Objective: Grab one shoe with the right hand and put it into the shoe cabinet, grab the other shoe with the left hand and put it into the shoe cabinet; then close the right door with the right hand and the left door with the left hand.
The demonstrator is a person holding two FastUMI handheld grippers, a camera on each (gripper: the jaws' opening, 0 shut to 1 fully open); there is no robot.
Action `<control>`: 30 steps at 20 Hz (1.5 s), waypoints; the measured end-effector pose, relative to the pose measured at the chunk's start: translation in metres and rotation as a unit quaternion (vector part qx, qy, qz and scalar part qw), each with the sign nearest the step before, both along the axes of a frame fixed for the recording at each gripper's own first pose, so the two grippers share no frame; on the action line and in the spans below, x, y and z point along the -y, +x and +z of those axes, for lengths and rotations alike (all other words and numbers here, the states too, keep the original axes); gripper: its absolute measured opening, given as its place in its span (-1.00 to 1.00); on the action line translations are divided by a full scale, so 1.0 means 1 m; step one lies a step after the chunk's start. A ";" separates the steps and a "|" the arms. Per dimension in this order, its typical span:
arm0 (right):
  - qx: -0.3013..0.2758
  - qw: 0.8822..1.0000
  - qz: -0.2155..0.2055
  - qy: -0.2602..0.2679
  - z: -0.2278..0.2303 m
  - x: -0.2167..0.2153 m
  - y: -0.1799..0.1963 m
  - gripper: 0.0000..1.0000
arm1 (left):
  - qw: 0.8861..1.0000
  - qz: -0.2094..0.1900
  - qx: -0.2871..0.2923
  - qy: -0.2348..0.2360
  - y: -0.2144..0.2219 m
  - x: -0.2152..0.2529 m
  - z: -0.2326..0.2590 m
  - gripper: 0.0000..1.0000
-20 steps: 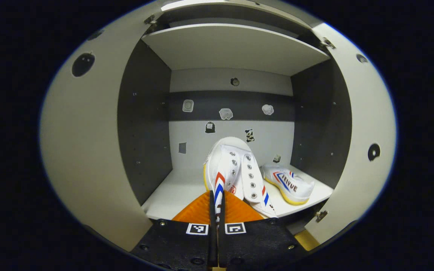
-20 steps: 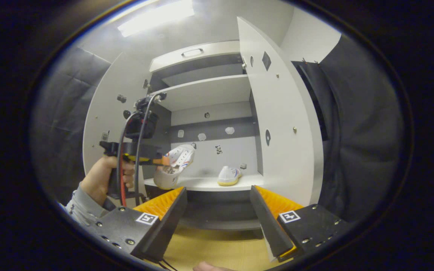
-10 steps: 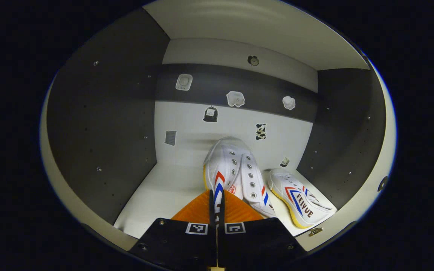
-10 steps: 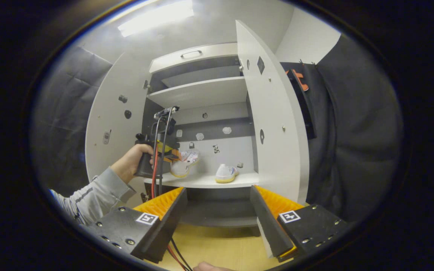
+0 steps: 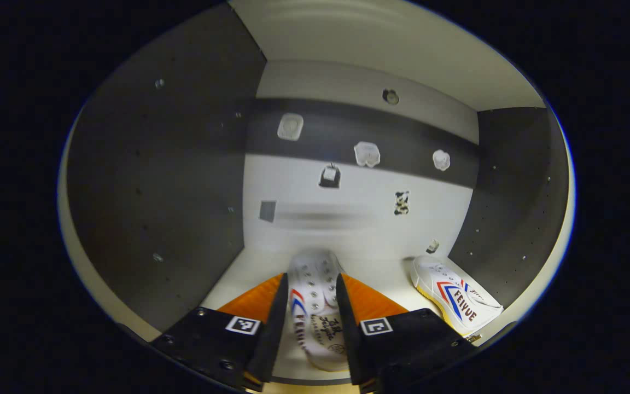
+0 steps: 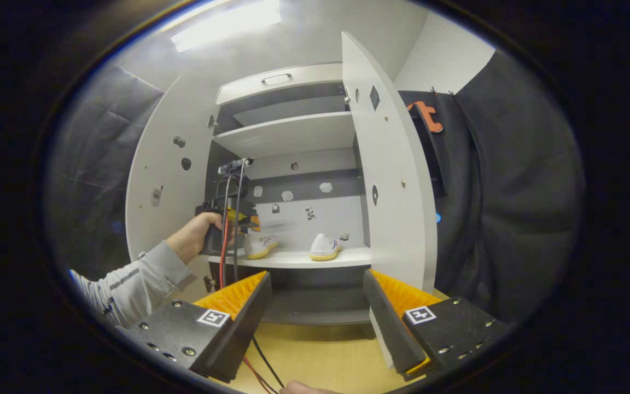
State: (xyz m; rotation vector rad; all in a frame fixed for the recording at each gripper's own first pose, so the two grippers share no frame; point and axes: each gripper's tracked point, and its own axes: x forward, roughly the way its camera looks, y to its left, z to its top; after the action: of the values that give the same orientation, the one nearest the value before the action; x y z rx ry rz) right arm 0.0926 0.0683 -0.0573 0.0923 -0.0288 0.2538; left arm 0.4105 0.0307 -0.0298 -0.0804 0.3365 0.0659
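Inside the shoe cabinet, a white shoe (image 5: 315, 312) with red and blue stripes lies blurred on the white shelf (image 5: 238, 273). It sits in the gap of my left gripper (image 5: 311, 279), which is open, its fingers wide on either side. The other white shoe (image 5: 454, 301) rests at the shelf's right end, by the dark side wall. In the right gripper view both shoes (image 6: 260, 244) (image 6: 324, 247) sit on the shelf (image 6: 293, 258), with the left gripper (image 6: 238, 219) held by a hand just above the left one. My right gripper (image 6: 316, 273) is open and empty, well in front of the cabinet.
Both cabinet doors stand open: the left door (image 6: 167, 180) and the right door (image 6: 397, 180). An upper shelf (image 6: 293, 134) and a lower shelf (image 6: 315, 312) span the cabinet. Small stickers dot the back wall (image 5: 348, 219). A wooden floor (image 6: 320, 361) lies below my right gripper.
My left gripper carried the shoe deeper into the cabinet, lowered it and opened; the shoe now lies on the shelf. My right gripper stayed open and nearly still.
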 end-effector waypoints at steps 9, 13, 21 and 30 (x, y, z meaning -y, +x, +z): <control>0.023 0.999 -0.025 0.001 0.013 0.003 -0.029 1.00 | 0.998 -0.021 0.044 0.027 -0.113 0.014 0.045 0.98; 0.040 0.998 -0.042 -0.019 0.017 0.018 -0.046 0.96 | 0.996 -0.043 0.077 0.014 -0.182 0.021 0.054 0.94; 0.072 0.992 -0.089 -0.044 0.062 0.067 -0.074 1.00 | 0.990 -0.073 0.117 -0.003 -0.315 0.014 0.069 0.87; 0.022 0.992 -0.096 -0.074 0.104 0.170 -0.030 0.96 | 0.982 -0.092 0.159 0.033 -0.412 0.014 0.072 0.92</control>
State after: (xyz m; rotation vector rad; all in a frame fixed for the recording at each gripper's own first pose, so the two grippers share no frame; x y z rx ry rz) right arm 0.0627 -0.1017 0.0471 -0.0627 -0.0617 0.0654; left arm -0.0014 0.0163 0.0421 0.0073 0.0218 -0.1181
